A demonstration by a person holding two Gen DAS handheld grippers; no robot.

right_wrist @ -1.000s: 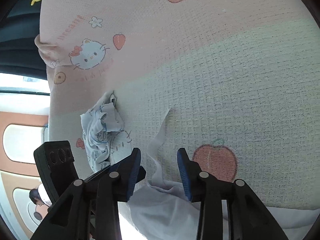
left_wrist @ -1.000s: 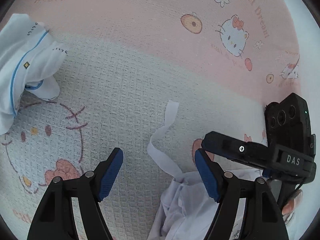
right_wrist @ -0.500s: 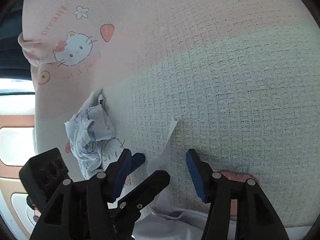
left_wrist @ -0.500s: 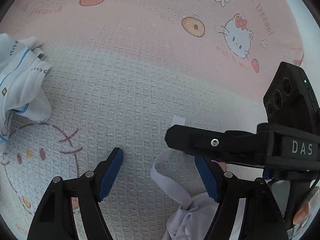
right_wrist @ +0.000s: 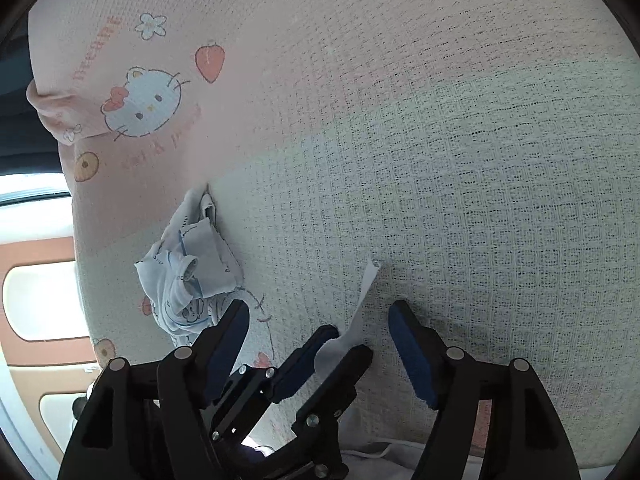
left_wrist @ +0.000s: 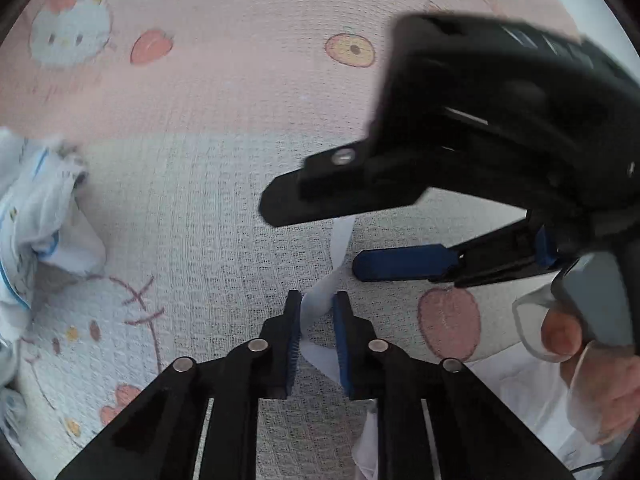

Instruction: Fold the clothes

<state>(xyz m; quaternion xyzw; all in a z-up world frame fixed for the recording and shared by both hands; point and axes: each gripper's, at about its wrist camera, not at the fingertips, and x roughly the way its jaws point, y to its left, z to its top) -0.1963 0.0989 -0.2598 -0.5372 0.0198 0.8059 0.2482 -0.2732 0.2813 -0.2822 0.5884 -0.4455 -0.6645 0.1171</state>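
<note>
Steeply tilted, left gripper [left_wrist: 316,312] — pinching strap [left_wrist: 340,240].

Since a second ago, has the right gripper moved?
Yes. The right gripper has come leftward, past the peach print, over the white strap.

Left tongs [left_wrist: 316,312] pinched nearly closed, right tongs [right_wrist: 320,340] apparently wide.

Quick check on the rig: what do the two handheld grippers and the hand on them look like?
Both grippers are black plastic with blue finger pads and silver pivot screws: left gripper, right gripper. The hand on the right gripper's grey trigger wears a thin translucent glove.
</note>
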